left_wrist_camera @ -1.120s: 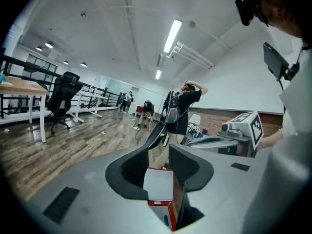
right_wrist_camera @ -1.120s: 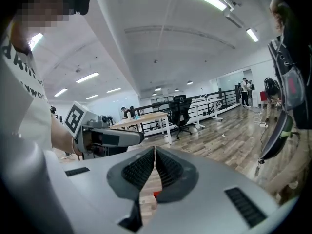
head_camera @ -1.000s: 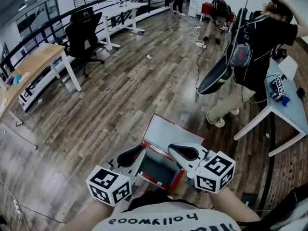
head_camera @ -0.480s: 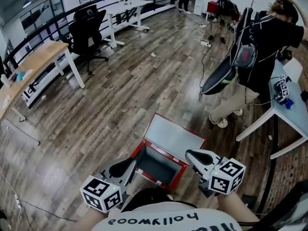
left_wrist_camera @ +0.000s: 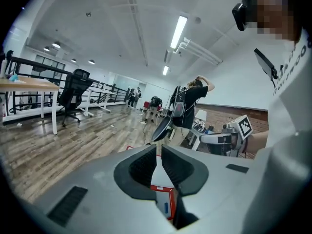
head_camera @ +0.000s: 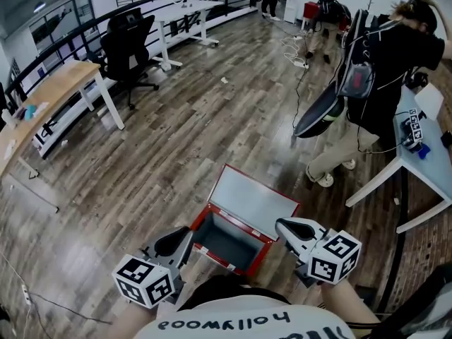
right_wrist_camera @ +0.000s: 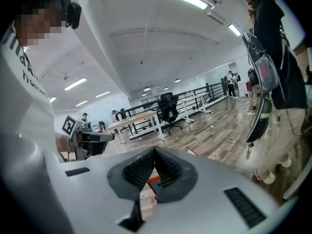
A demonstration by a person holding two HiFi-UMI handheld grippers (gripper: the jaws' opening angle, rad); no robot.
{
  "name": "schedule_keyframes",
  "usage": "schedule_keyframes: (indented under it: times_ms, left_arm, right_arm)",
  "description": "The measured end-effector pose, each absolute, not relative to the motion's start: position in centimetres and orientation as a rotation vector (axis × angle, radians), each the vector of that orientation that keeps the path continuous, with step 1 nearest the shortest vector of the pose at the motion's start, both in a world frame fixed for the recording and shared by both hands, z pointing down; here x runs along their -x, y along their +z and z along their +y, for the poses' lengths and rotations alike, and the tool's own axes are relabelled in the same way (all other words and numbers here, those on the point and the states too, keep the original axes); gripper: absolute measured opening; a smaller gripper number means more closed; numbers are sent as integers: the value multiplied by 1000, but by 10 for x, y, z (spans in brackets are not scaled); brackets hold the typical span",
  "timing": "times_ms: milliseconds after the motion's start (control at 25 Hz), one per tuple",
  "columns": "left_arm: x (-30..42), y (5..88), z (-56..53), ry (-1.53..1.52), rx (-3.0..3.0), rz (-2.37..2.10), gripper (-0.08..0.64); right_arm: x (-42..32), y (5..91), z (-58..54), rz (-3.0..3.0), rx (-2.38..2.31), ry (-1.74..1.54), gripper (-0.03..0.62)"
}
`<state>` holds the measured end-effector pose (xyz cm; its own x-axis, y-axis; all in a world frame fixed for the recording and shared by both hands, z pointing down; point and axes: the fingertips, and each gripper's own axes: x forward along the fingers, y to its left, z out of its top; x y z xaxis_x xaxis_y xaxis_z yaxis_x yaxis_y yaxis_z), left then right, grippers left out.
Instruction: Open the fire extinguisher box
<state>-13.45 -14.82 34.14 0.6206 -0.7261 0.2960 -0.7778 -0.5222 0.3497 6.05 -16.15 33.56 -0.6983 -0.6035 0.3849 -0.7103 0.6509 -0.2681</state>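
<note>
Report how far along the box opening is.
Done: the fire extinguisher box is open, its lid tipped back and the grey inside showing. In hand: nothing; the left gripper and right gripper are shut and empty, one at each side of the box. Left: nothing visible for the opening itself.

L gripper [head_camera: 181, 236] & R gripper [head_camera: 282, 224] backed off box [head_camera: 253, 202].
</note>
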Motion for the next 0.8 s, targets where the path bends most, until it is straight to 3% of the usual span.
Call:
schedule_keyframes:
  times_ms: [800]
  left_arm:
    - [141, 350, -143, 146, -2364, -1183, 37]
  right_arm:
    - [-87, 345, -162, -2547, -1154, 623, 11]
